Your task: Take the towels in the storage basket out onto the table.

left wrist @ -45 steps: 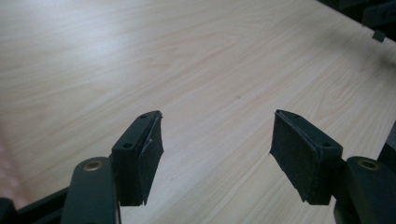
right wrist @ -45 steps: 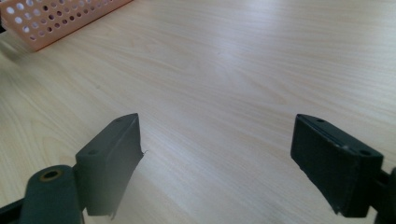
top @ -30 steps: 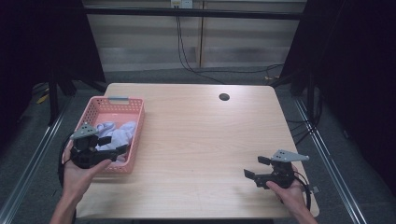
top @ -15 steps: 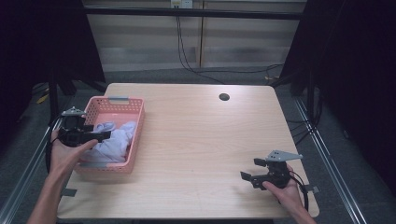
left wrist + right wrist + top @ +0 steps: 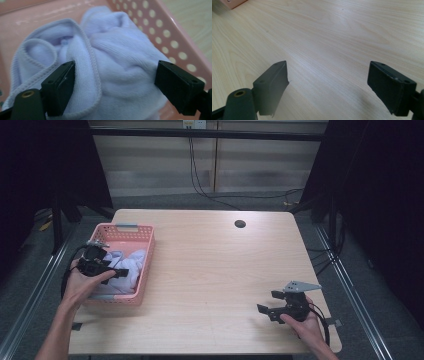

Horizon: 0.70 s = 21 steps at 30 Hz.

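Two hand-held grippers show in the high view over a pale wooden table [image 5: 210,270] with a small round dark hole [image 5: 240,224] near its far edge. At the table's left side sits a pink perforated plastic basket [image 5: 142,270] holding a crumpled white knitted cloth [image 5: 131,265]. The left gripper [image 5: 120,273], gripped in the person's left hand [image 5: 82,282], reaches in over the basket's left rim with its black jaws over the cloth; a dark cable loops from it beside the basket. Well apart, near the table's near right corner, the right gripper [image 5: 267,304] with its grey three-cornered plate rests in the right hand [image 5: 302,325], low over bare wood, jaws pointing left.

From the left gripper view, the two black jaws stand spread wide, having just been opening, and the white knitted cloth [image 5: 112,62] bulges up between them. The left jaw lies right against a hemmed fold of the cloth; the right jaw sits at the cloth's edge, whether touching I cannot tell. Behind the cloth rises the basket's pink wall [image 5: 160,32] with its rows of round holes, and table wood shows beyond it.

From the right gripper view, the jaws are spread wide with plain wood grain [image 5: 332,50] between them. A corner of the pink basket [image 5: 233,3] peeks in at the top left, far off.
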Available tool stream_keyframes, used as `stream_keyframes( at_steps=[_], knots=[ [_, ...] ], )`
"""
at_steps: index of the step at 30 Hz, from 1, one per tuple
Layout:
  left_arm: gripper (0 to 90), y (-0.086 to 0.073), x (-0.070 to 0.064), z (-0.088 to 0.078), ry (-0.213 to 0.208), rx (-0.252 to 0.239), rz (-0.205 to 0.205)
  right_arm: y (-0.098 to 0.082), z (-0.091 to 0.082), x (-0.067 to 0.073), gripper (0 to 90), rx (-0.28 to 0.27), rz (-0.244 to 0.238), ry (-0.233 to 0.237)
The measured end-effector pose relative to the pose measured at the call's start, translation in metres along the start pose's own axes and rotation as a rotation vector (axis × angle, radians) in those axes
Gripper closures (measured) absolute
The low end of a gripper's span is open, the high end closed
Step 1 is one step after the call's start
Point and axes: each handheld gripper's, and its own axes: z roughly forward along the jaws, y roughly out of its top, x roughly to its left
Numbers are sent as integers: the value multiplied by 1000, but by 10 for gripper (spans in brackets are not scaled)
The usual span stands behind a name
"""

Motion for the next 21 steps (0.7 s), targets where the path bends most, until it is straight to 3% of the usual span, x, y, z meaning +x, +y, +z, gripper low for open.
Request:
stream_keyframes(
  at_steps=[6,9,12,15,19,21],
  knots=[
    [115,5,1,11,12,62,7,0,2,0,166,30,-2,8],
    [14,5,6,18,8,104,-4,1,2,-2,168,27,12,7],
    [0,7,12,29,-1,211,-64,1,1,-2,168,19,11,3],
    [0,11,11,34,28,241,-41,1,0,-2,168,20,10,3],
    [0,18,12,45,22,308,-67,1,-1,-2,169,20,7,6],
    [0,19,12,48,22,310,-71,1,-1,-2,176,23,1,8]
  ],
)
